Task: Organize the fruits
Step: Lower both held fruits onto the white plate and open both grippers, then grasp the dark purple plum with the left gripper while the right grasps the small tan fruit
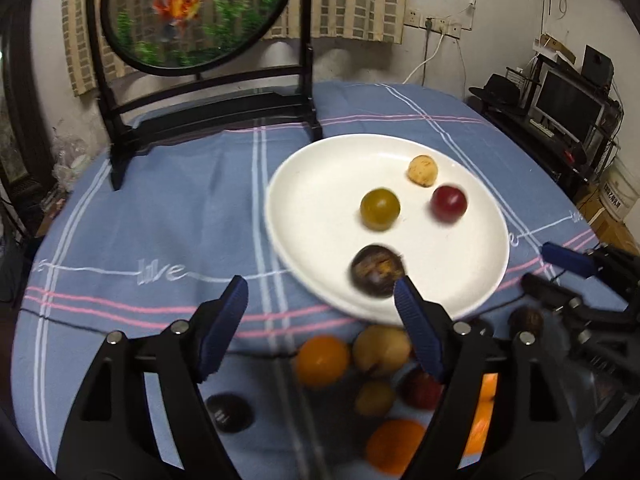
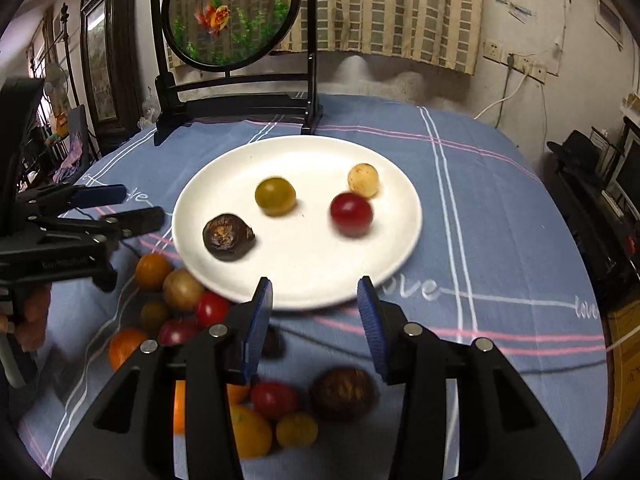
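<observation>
Both grippers' jaws open, empty; left gripper [image 1: 320, 300], right gripper [image 2: 316, 300]. Blurred fruit pile [image 2: 256, 400] partly hidden under them; plate [image 2: 224, 168] ahead.

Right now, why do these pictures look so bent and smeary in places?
Left wrist view: the fisheye lens bows the room and darkens the corners; the plate rim, the dark fruit and the oranges near the lens are smeared, likely by motion. Right wrist view: same curving; the red fruit is blurred, the left gripper sharper; the light is dim and warm.
</observation>
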`<state>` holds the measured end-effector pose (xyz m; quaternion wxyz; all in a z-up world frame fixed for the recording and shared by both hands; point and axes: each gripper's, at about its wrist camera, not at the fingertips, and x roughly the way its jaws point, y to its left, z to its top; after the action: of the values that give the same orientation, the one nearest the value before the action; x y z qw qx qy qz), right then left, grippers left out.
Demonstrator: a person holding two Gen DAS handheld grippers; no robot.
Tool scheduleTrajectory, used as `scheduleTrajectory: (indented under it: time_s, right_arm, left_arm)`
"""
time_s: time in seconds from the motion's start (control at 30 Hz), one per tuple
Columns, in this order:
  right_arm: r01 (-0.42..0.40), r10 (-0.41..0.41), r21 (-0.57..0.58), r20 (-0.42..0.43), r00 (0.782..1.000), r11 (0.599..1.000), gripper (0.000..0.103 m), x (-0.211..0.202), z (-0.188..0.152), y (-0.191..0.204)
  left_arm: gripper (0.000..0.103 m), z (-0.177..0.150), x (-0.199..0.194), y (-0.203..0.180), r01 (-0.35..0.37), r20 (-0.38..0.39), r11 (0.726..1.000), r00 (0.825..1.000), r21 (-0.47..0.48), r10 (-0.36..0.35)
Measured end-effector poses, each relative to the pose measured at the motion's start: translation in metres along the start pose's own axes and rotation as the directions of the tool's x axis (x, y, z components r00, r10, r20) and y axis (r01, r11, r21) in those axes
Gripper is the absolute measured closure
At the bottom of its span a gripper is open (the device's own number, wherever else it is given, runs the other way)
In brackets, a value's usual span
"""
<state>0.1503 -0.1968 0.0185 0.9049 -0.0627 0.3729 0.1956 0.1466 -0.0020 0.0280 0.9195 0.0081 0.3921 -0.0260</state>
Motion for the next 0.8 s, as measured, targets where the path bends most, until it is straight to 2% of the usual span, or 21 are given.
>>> scheduleTrajectory:
  time_s: [0.33,0.5,0.63,0.67,0.7,0.77,0.8]
  right_arm:
    - [-0.002,0.002,0.068,0.007,1.000,0.998,0.057,-0.044,-0.050,-0.005]
    - [-0.019,0.019,0.084,-0.001,1.000,0.996,0.057,-0.053,-0.070,-0.002]
    - [-0.027,0.027,0.088,-0.003,1.000,0.996,0.057,-0.057,-0.077,0.000]
    - [-0.030,0.031,0.093,-0.005,1.000,0.995,0.057,-0.058,-0.080,0.000]
    - [-0.032,0.033,0.096,-0.009,0.999,0.995,0.057,-0.057,-0.081,0.000]
    - [-0.033,0.035,0.099,-0.021,0.999,0.995,0.057,-0.055,-0.084,-0.001]
    - [-0.033,0.035,0.099,-0.025,0.999,0.995,0.057,-0.054,-0.085,0.000]
  left_arm:
    - [0.023,-0.057,-0.026,0.031,-0.072,-0.035,0.997,0.997,0.019,0.073]
    - [0.023,-0.082,-0.020,0.044,-0.086,-0.090,0.996,0.992,-0.007,0.085]
    - [0.026,-0.086,-0.012,0.050,-0.067,-0.102,0.997,0.993,-0.046,0.062]
    - [0.032,-0.085,-0.009,0.050,-0.062,-0.105,0.997,0.993,-0.047,0.057]
    - [0.046,-0.085,-0.005,0.050,-0.059,-0.113,0.997,0.992,-0.045,0.053]
    - [0.064,-0.084,0.006,0.050,-0.041,-0.143,0.998,0.989,-0.054,0.033]
    - [0.072,-0.084,0.010,0.051,-0.057,-0.141,0.997,0.989,-0.059,0.048]
